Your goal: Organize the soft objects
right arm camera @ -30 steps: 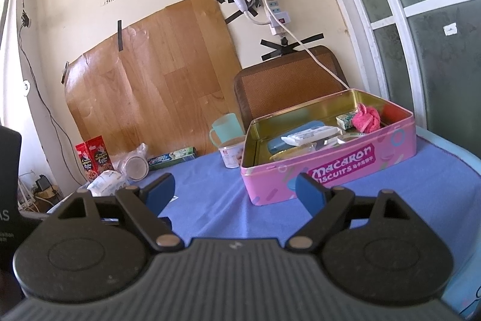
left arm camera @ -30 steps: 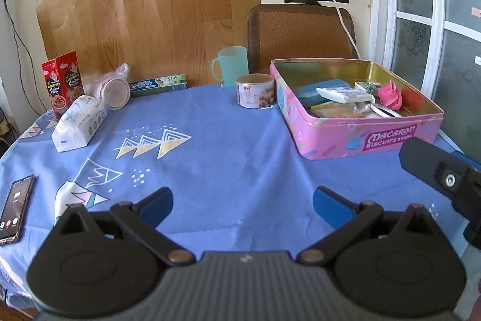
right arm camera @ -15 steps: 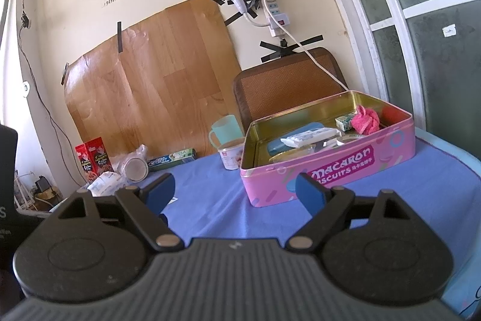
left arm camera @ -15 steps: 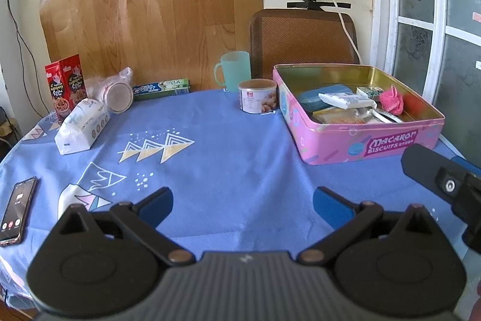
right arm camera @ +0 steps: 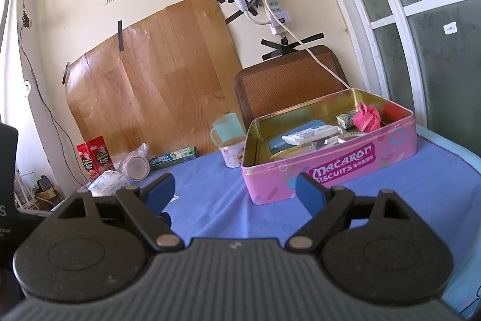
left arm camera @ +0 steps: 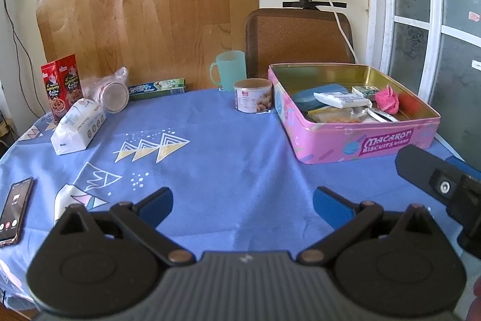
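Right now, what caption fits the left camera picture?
Open left tool hovers over blue tablecloth, facing pink biscuit tin of packets.

On the table (left arm camera: 240, 158), the tin (left arm camera: 354, 140) sits at two o'clock, the can (left arm camera: 253, 96) touching its left wall and the mug (left arm camera: 230, 69) behind that. The tissue pack (left arm camera: 78, 127) lies at ten o'clock, the phone (left arm camera: 14, 208) at eight.

My left gripper (left arm camera: 242, 202) has a ribbed grey body and black linkage arms. Brass pivot pins show. My right gripper (right arm camera: 234, 188) carries blue fingertips (right arm camera: 309, 194).
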Action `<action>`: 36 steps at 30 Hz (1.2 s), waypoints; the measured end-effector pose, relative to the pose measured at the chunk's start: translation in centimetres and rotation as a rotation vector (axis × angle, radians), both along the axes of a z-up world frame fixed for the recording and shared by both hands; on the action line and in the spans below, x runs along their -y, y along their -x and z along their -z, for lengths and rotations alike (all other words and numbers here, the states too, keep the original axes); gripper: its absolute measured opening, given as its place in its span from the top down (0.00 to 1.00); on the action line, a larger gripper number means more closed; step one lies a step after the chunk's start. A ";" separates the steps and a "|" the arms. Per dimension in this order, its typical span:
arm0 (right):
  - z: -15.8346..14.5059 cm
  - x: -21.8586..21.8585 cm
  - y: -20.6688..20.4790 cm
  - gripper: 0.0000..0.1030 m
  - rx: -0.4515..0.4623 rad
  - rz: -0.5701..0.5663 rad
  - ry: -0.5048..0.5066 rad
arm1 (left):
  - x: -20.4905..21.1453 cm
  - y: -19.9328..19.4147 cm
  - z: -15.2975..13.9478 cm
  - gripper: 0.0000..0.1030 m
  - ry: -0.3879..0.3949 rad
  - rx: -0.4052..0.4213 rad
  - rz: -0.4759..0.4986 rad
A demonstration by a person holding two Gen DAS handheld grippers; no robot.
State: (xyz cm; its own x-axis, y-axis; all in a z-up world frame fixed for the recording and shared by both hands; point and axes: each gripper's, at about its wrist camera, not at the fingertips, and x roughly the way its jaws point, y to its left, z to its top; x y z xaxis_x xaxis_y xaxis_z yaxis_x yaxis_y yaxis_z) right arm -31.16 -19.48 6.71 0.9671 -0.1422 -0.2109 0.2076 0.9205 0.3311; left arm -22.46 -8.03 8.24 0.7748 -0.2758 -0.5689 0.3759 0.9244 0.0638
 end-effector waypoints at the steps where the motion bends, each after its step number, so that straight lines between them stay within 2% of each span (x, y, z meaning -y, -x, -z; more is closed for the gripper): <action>1: 0.0 0.0 -0.1 0.13 -0.002 0.000 0.000 | 0.0 0.0 -0.1 0.00 0.000 0.001 0.002; 16: 0.0 1.1 0.2 0.14 -0.014 0.025 -0.021 | 0.3 -0.8 -1.1 0.00 0.005 0.013 -0.013; 21: -0.7 2.4 0.4 0.13 0.015 0.042 -0.032 | 0.6 -1.5 -2.1 0.00 -0.003 0.025 -0.021; 28: -1.8 4.2 -2.4 0.13 -0.032 -0.025 -0.031 | 1.9 -3.3 -3.5 0.00 -0.029 0.046 -0.011; 36: -1.8 5.4 -4.8 0.13 -0.072 0.001 -0.014 | 3.9 -7.0 -4.0 0.00 -0.040 0.034 0.013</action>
State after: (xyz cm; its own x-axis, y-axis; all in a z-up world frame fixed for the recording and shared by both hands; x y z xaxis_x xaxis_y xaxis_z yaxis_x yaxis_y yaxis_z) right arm -26.36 -24.86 8.54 0.9493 -0.1398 -0.2815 0.2322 0.9156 0.3284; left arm -15.50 -11.90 12.20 0.7901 -0.2640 -0.5532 0.3853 0.9158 0.1133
